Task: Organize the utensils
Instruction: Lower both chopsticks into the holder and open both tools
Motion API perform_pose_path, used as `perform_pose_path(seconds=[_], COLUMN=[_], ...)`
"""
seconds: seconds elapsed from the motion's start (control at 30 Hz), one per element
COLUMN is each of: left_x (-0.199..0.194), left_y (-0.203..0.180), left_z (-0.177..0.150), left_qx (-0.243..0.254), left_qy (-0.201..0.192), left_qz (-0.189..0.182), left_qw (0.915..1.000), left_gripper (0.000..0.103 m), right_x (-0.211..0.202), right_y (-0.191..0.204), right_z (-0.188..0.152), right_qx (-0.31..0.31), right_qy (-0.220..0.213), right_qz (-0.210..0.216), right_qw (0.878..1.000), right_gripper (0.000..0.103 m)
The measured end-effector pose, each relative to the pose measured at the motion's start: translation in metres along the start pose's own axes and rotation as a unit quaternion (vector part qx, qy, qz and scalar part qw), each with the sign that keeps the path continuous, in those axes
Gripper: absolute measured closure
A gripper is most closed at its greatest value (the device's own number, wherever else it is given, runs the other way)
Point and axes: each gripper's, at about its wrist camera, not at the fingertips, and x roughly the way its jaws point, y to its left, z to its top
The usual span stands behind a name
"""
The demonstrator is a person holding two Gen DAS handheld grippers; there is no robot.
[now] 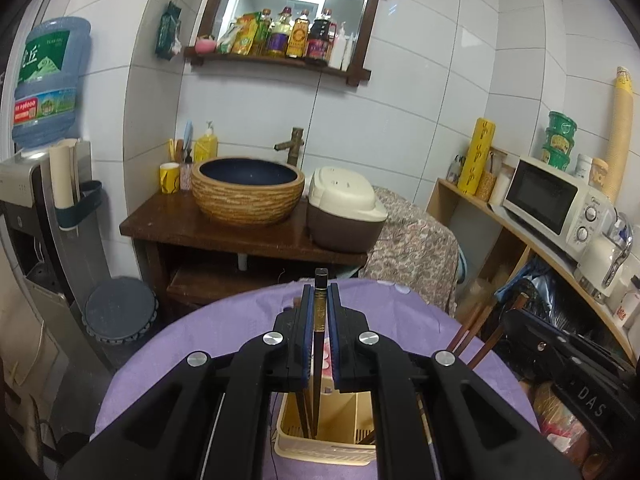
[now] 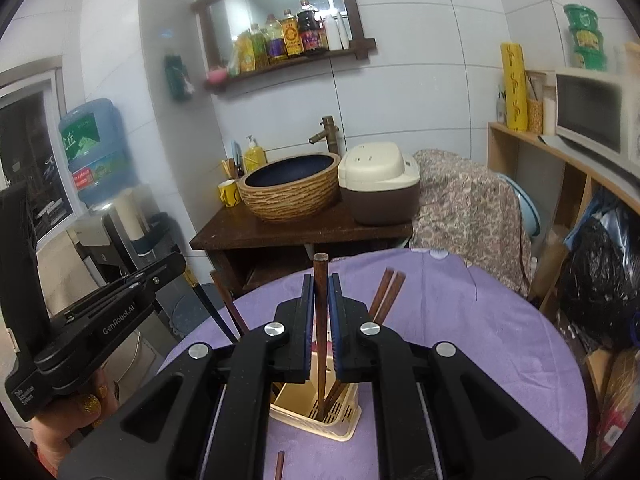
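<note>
My left gripper is shut on a dark chopstick with a gold band. It stands upright, its lower end inside the cream slotted utensil holder on the purple table. My right gripper is shut on a brown wooden chopstick, also upright, with its tip in the same holder. Two more brown chopsticks lean in that holder. In the right wrist view the dark chopstick shows at left under the left gripper's frame.
A loose brown chopstick lies on the purple cloth in front of the holder. Beyond the table stand a wooden washstand with a basin and rice cooker, a shelf with a microwave at right, and a water dispenser at left.
</note>
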Motion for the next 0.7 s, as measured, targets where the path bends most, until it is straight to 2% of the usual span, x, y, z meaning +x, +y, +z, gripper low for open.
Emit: perform_pose_path(seconds=[0.33,0.57,0.6,0.63,0.67,0.7], left_x=[0.025,0.023,0.020,0.018,0.014,0.010], left_y=[0.008,0.005,0.003,0.002,0.002,0.002], left_z=[-0.024,-0.028,-0.028,-0.029,-0.029,-0.030], left_qx=[-0.007,0.007,0.013,0.016,0.018,0.017], left_qy=[0.042,0.034,0.029,0.026,0.020,0.014], left_qz=[0.005,0.011,0.014,0.014,0.013,0.012], left_qw=[0.9991,0.9993,0.9994,0.9994,0.9996,0.9997], left_gripper=[0.095,0.094,0.090,0.079,0.071,0.059], right_x=[0.019,0.027,0.028,0.029,0.029,0.028], right_y=[-0.013,-0.022,-0.023,-0.024,-0.024,-0.024], right_z=[-0.021,-0.030,-0.031,-0.031,-0.033,-0.033], right_qx=[0.020,0.034,0.036,0.035,0.032,0.030], right_qy=[0.012,0.011,0.012,0.013,0.013,0.012], right_qz=[0.001,0.000,0.001,-0.001,-0.006,-0.006], right_qw=[1.000,0.999,0.999,0.999,0.999,0.999], right_gripper=[0.095,0.094,0.094,0.093,0.085,0.077])
